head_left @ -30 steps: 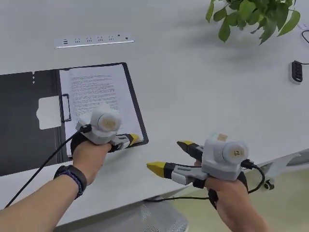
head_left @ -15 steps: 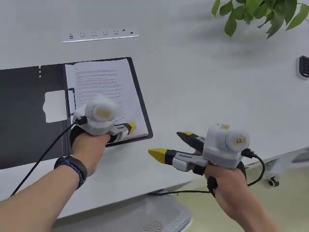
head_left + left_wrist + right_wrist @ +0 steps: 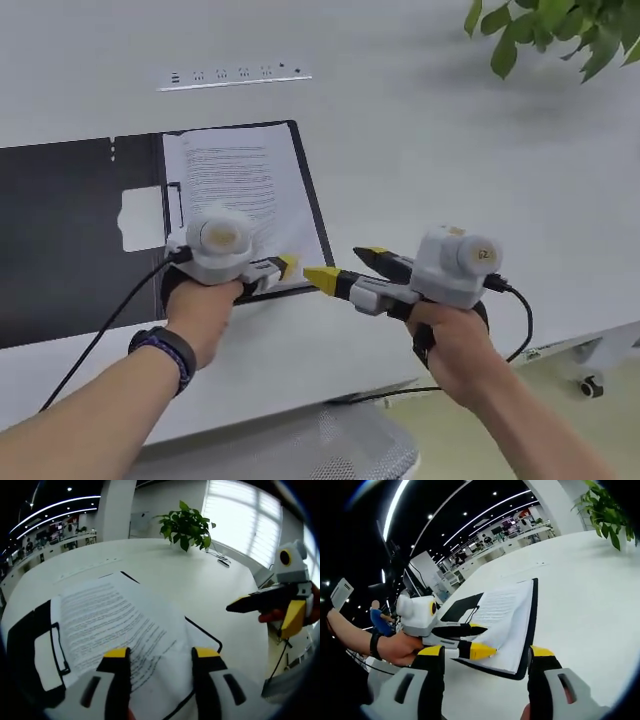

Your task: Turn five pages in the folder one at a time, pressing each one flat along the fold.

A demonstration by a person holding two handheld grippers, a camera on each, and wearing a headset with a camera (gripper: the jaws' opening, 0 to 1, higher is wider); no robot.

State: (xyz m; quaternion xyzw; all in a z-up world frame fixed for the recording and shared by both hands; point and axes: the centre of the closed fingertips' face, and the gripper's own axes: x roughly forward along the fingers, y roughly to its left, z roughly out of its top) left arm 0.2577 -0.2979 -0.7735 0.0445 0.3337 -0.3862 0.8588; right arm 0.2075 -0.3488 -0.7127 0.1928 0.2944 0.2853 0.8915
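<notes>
Page (image 3: 245, 180) print too blurred; nothing legible.

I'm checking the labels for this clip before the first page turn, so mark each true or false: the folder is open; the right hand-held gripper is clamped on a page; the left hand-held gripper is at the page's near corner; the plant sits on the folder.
1. The folder lies open on the table. True.
2. The right hand-held gripper is clamped on a page. False: its jaws are apart, just off the folder's right edge.
3. The left hand-held gripper is over the printed page at its near right corner. True.
4. The plant sits on the folder. False: it is at the table's far right, apart from the folder.
</notes>
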